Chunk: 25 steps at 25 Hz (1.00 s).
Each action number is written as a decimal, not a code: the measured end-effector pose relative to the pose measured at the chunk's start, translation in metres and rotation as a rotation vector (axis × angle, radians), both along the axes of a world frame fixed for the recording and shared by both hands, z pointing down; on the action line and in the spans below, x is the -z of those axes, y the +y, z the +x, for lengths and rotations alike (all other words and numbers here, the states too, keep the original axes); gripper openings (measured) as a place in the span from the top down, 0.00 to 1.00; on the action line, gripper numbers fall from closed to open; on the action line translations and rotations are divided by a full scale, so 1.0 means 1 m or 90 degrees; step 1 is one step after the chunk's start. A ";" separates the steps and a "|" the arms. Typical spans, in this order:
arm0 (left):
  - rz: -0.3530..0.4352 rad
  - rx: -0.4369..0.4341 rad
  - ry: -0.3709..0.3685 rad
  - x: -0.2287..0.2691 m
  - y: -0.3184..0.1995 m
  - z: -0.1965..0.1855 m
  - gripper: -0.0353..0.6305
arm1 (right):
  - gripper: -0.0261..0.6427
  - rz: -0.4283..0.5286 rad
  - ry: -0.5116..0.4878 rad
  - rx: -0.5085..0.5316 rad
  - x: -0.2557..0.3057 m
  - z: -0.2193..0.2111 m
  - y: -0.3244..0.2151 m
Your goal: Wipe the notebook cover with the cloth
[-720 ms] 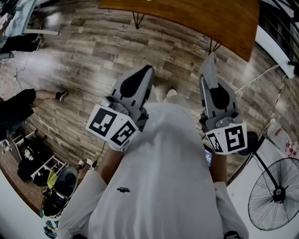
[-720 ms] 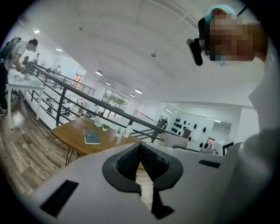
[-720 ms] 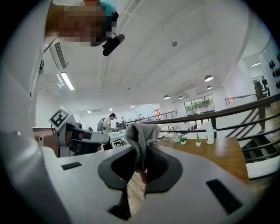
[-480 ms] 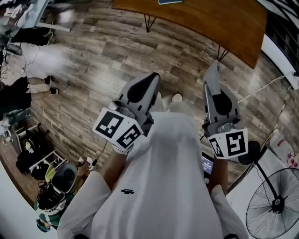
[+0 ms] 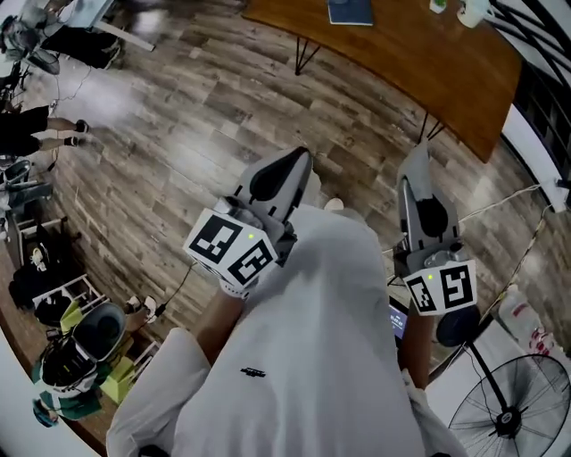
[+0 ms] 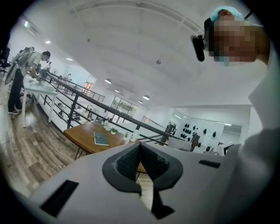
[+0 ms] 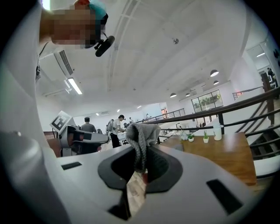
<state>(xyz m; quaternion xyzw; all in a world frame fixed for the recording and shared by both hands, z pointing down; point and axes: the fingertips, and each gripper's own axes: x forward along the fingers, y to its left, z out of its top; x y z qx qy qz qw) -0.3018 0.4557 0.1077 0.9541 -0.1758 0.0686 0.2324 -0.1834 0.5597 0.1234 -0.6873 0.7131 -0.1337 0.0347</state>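
Head view — right gripper (image 5: 414, 165), held forward, pinches cloth (image 7: 142, 133).

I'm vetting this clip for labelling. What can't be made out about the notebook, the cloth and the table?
The notebook: head view, cut by the top edge and too small to judge its cover.
The cloth: right gripper view, only a bunch above the fingers shows; they hide the rest.
The table: head view, far side cut off by the top edge.
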 end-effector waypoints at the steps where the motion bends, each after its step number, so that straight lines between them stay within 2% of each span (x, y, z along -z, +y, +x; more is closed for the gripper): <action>1: -0.003 0.007 0.000 -0.002 -0.006 -0.001 0.92 | 0.90 0.000 -0.001 0.003 0.000 0.002 -0.005; 8: -0.014 0.002 0.004 -0.015 -0.075 0.024 0.92 | 0.90 0.009 0.005 0.019 0.003 0.023 -0.076; 16: -0.011 -0.029 0.023 0.005 -0.189 0.097 0.92 | 0.90 0.003 -0.005 -0.018 0.013 0.086 -0.184; 25: -0.033 -0.052 0.021 0.007 -0.308 0.140 0.92 | 0.90 -0.016 -0.002 -0.035 0.016 0.131 -0.305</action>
